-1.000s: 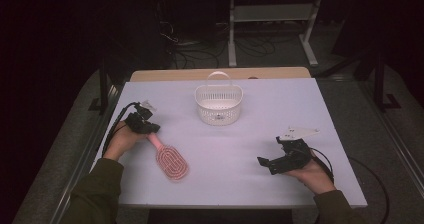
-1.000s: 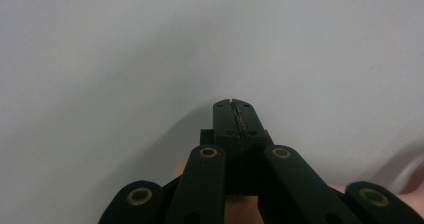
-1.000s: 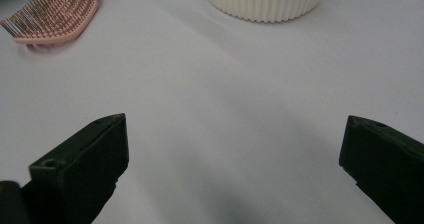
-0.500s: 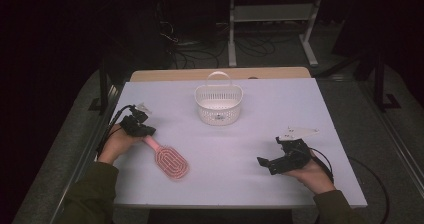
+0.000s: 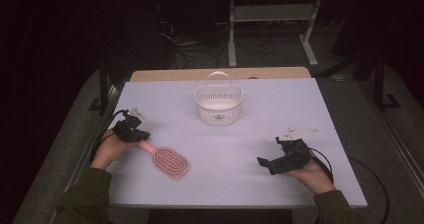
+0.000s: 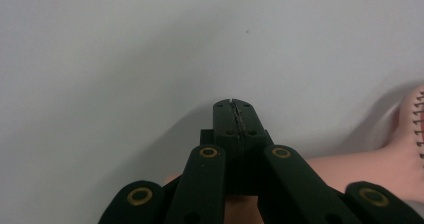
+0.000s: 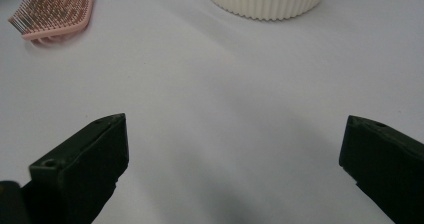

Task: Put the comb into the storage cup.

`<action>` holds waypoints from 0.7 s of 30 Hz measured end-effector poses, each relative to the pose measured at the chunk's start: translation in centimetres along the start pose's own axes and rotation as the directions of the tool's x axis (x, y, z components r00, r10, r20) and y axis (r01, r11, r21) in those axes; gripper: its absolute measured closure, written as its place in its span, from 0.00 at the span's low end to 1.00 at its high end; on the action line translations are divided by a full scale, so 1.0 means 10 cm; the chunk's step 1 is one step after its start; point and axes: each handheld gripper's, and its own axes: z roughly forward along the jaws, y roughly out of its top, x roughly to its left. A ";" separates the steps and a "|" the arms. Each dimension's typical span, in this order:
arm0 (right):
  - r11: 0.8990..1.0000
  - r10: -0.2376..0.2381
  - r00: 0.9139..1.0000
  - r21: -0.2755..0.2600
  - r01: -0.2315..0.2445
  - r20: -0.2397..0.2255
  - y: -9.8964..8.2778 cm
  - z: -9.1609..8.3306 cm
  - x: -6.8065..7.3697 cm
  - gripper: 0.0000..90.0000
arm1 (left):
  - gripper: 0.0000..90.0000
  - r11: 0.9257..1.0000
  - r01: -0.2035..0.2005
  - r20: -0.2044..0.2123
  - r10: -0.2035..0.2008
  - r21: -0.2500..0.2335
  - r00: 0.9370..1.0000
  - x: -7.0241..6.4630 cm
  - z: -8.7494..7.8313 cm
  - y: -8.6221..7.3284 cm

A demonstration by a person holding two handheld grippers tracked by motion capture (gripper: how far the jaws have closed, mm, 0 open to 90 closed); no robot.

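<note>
One pale worktop (image 5: 250, 134) carries a white basket (image 5: 218, 104) and a pink hairbrush (image 5: 167, 159) near its left edge. Right tongs (image 5: 265, 162) gape empty; left tongs (image 5: 142, 135), pressed shut, seemingly sit atop the brush's handle.

I work at a pale lavender table (image 5: 235, 149) in a dim room. Beyond its far edge, a white metal frame (image 5: 270, 21) stands on dark floor (image 5: 200, 59) strewn with black cables (image 5: 185, 44).

The left gripper (image 5: 136, 133) lies low at the table's left edge, jaws pressed together. The right gripper (image 5: 267, 163) rests level, jaws spread wide.
</note>
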 end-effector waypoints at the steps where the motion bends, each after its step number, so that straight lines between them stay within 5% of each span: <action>1: 1.000 -0.001 1.000 0.002 0.001 0.000 0.00 0.00 0.00 0.00 | 1.00 1.000 0.000 0.000 0.000 0.004 1.000 0.00 -0.02 -0.02; 21: 1.000 -0.009 1.000 0.009 0.009 -0.003 0.00 0.01 0.01 0.00 | 1.00 1.000 -0.022 0.024 0.022 0.021 0.999 -0.08 -0.16 -0.21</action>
